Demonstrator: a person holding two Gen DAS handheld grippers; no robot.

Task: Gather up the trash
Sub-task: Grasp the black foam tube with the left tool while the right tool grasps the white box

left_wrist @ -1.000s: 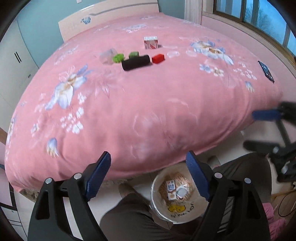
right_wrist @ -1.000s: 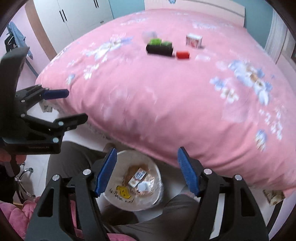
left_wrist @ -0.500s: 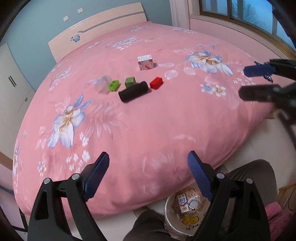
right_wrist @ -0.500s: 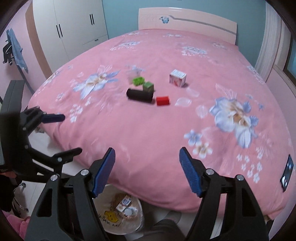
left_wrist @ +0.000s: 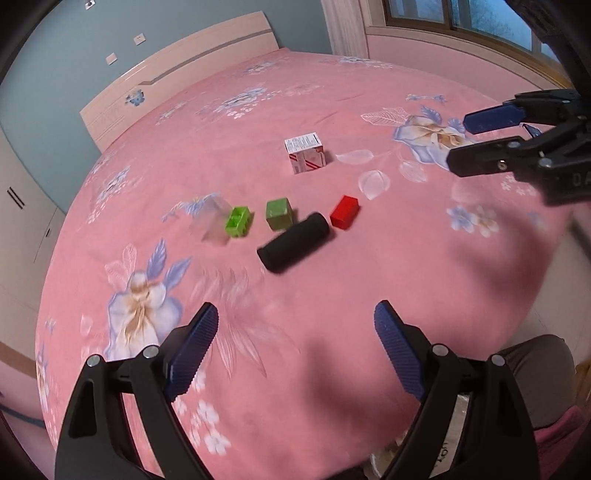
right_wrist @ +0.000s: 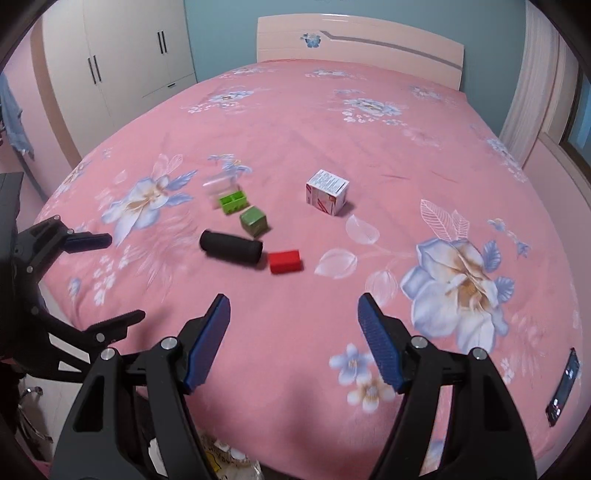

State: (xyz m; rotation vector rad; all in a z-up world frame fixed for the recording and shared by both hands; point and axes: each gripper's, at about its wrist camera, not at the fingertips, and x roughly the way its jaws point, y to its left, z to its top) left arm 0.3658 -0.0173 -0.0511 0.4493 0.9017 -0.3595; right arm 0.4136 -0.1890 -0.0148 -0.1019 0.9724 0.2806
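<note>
Tongs, left (left_wrist: 295, 332) and right (right_wrist: 293, 328), gape wide, empty, above bedspread (left_wrist: 369, 92).

1. Bed (right_wrist: 332, 122): covered by a pink bedspread printed with blue-and-white flowers.
2. Headboard (right_wrist: 360, 40): pale, with a blue butterfly motif, set against a blue-grey wall.
3. Wardrobe (right_wrist: 122, 66): cream doors with dark vertical handles, left of the bed.
4. Window (left_wrist: 461, 18): wooden frame, white curtain (left_wrist: 343, 26) beside it.
5. Phone (right_wrist: 563, 387): dark, lying near the bedspread's right edge.
6. Wall sockets (left_wrist: 125, 48): two white plates above the headboard.
</note>
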